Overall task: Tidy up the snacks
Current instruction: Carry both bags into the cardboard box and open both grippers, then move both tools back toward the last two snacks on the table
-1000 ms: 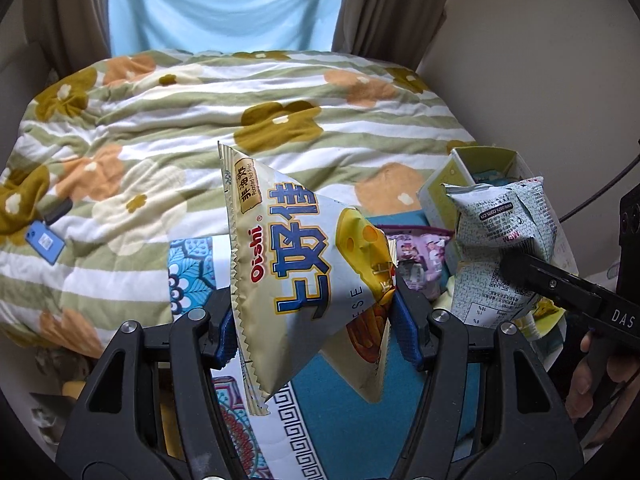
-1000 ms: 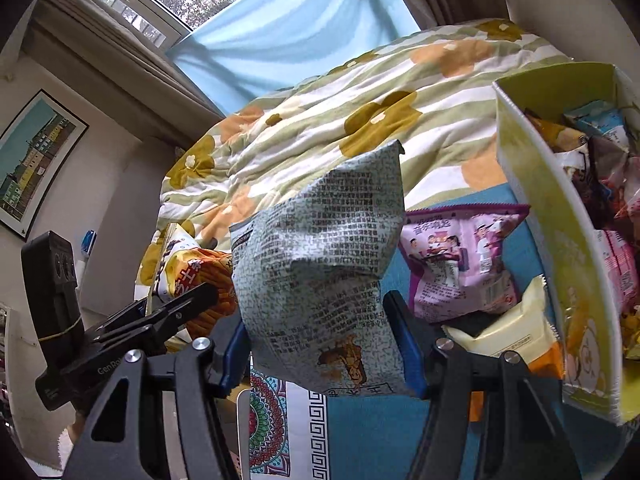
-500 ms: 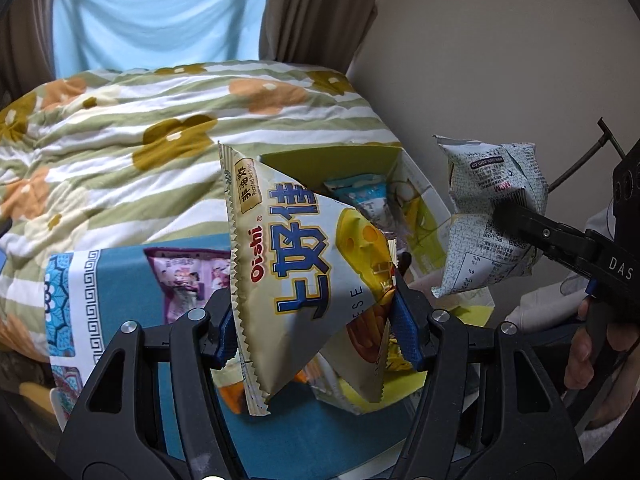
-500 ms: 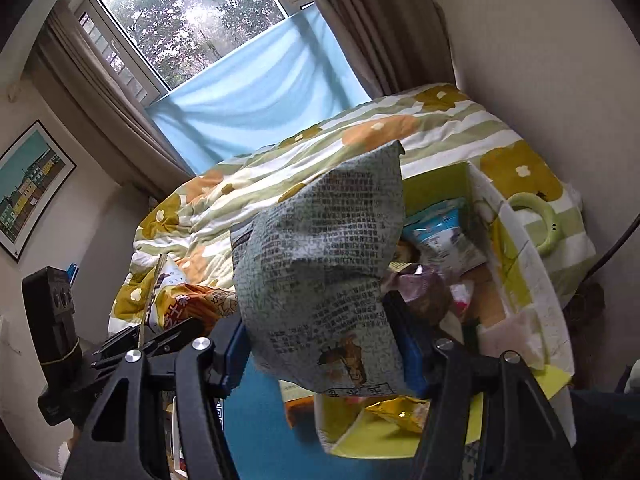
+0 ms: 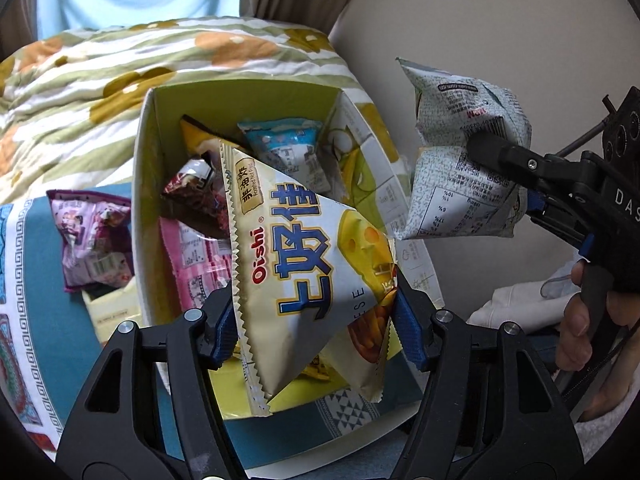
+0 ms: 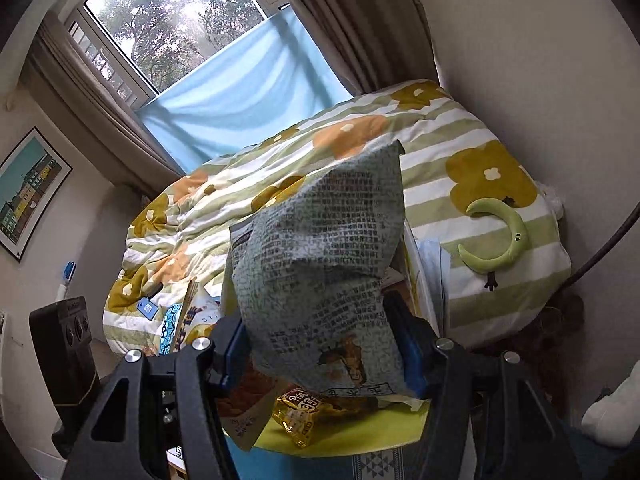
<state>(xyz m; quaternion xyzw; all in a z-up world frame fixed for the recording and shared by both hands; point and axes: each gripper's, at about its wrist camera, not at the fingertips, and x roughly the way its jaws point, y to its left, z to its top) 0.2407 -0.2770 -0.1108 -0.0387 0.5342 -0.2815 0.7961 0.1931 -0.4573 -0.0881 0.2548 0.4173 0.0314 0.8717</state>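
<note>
Left gripper (image 5: 314,322), black with blue pads: jaws just been opening, cream-and-yellow foil Oishi cheese snack bag (image 5: 304,276) between them and touching both pads, so pinched loosely at its lower half, hanging directly over the yellow-green open cardboard box (image 5: 148,184).

Right gripper (image 6: 320,346), same build: clamped on the grey-white print-covered puffed snack bag (image 6: 320,280), held above the box's right wall, with a hand (image 5: 588,332) on the grip below and right of the box.

Inside the box: 1 light-blue packet (image 5: 284,148) toward the far wall, 1 dark red-brown packet (image 5: 192,196) and 1 pink packet (image 5: 196,264) along the left wall, 1 yellow crinkled packet (image 6: 304,416) on the near floor.

Just left of the box, on the teal patterned cloth (image 5: 36,312): 1 purple-pink packet (image 5: 94,236).

Beyond the box: striped quilt with orange and mustard flowers (image 5: 100,80); right of the box on that quilt, a green crescent-shaped plush (image 6: 500,240).
</note>
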